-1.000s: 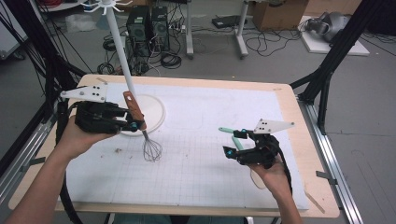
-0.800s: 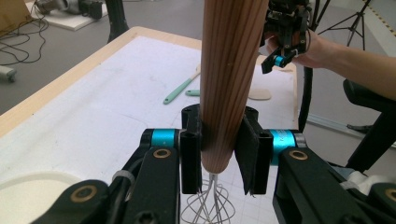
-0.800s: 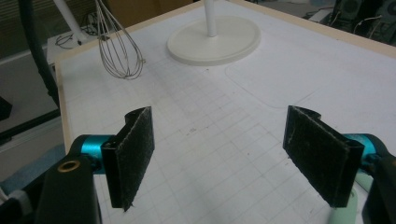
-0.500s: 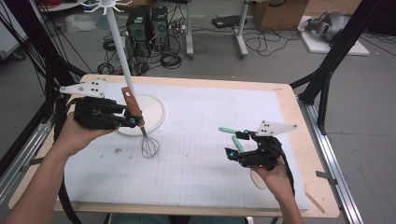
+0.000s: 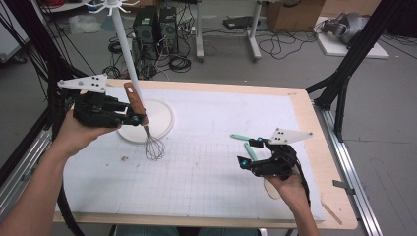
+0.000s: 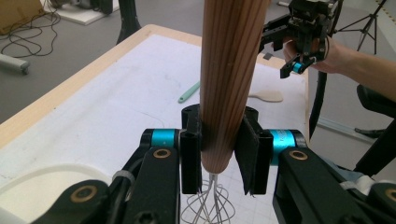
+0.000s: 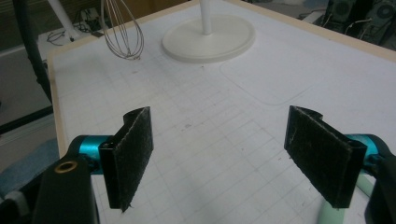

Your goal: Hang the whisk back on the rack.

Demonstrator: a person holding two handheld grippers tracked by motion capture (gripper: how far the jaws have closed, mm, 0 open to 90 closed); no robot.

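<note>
A whisk with a brown wooden handle [image 5: 134,101] hangs wire end down [image 5: 154,147] just above the white mat, close to the stand's round base. My left gripper [image 5: 134,119] is shut on the lower part of that handle [image 6: 229,70], with both black pads pressed against the wood. The wire loops show below the jaws [image 6: 208,207] and in the right gripper view [image 7: 122,32]. My right gripper [image 5: 249,152] hovers open over the mat at the right, and nothing is between its pads [image 7: 224,154].
A white stand with a round base [image 5: 164,118] and a tall pole [image 5: 125,49] rises at the back left. A green spatula [image 5: 243,140] lies by the right gripper. A pale wooden spatula [image 6: 267,96] lies beneath the right hand. The table's wooden edge [image 5: 314,118] runs close at the right.
The left gripper has shifted slightly up and toward the stand, carrying the whisk. The right gripper has stayed where it was.
</note>
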